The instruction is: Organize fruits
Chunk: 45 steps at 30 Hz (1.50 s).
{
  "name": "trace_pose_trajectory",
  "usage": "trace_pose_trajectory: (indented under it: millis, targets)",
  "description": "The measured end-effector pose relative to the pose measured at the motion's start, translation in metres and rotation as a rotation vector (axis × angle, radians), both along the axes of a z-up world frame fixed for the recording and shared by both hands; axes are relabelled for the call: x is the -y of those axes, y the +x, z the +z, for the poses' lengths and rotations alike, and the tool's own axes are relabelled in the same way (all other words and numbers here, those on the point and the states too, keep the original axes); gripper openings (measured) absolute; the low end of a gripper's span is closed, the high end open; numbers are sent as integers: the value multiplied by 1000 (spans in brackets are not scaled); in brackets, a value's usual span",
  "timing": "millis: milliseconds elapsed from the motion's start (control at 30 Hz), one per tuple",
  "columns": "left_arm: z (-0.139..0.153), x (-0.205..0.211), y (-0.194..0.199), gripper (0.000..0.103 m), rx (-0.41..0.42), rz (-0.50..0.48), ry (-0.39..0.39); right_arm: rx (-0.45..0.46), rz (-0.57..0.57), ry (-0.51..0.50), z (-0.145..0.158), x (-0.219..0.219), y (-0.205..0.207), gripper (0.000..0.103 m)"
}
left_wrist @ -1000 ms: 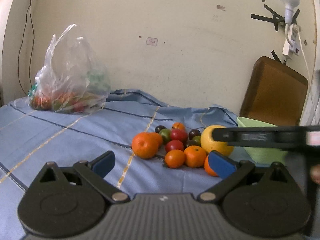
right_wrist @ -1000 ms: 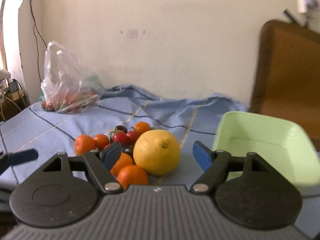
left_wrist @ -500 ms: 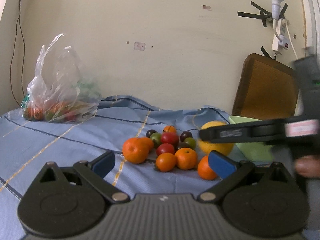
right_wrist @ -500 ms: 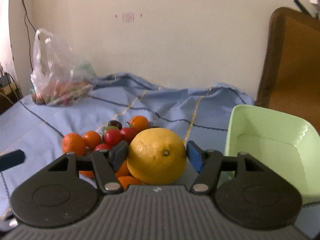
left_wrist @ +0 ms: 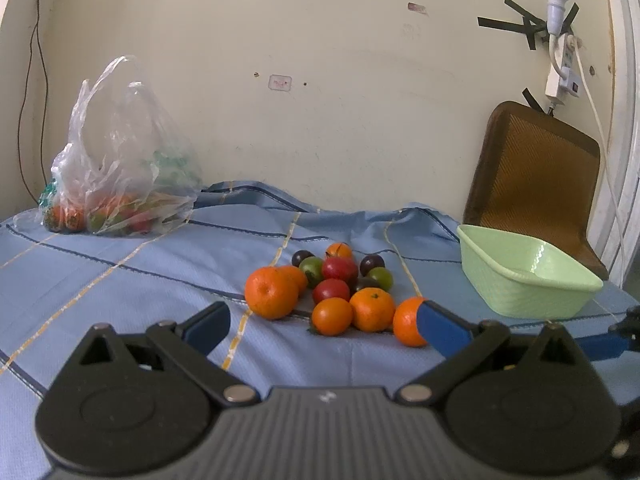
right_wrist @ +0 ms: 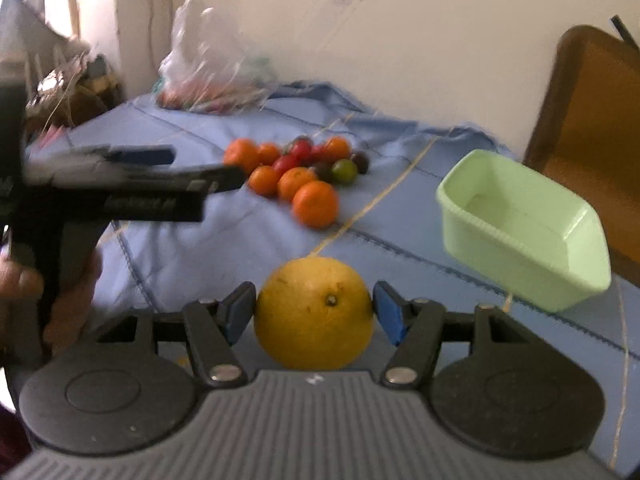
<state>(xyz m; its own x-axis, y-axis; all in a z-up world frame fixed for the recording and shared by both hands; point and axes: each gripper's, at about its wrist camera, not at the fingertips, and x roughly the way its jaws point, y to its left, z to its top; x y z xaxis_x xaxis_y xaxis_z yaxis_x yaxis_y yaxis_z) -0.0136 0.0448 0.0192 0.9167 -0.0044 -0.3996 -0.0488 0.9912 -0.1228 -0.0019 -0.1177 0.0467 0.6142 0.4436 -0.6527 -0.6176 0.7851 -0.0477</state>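
Two grippers in view. Right gripper (right_wrist: 314,314) clamps the yellow citrus (right_wrist: 314,314) between both pads, raised over the blue cloth (right_wrist: 208,248), near the green basket (right_wrist: 520,248). Left gripper (left_wrist: 324,326) spread wide, holding nothing, facing the pile (left_wrist: 332,288) of oranges and tomatoes. Bag (left_wrist: 116,168) at far left.

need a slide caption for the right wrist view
Right gripper holds a yellow citrus fruit near the empty green basket.
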Motion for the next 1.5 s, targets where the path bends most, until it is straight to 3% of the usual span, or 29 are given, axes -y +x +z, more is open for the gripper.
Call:
trace_pose_trajectory:
  millis: [233,300,500,833,1033,1500]
  targets:
    - [0,-1,-1,103,-1,3,3,107,0,-7,-16,-18,-3,71]
    - [0,-2,0,103,-5,3,1,123,-9,6,-20,-16,-6,84]
    - [-1,-4,1,103,-11,-3,-2,131,-75,48,-24,2,-11,95]
    - [-1,-5,2,103,-22,-6,-8,30,-131,138,-39,24,-17,98]
    - [-1,-5,3,103,-28,-9,-8,-11,-117,128,-43,26,-9,98]
    - [-2,-6,4,103,-35,-15,-8,-4,-106,97,-45,23,-8,101]
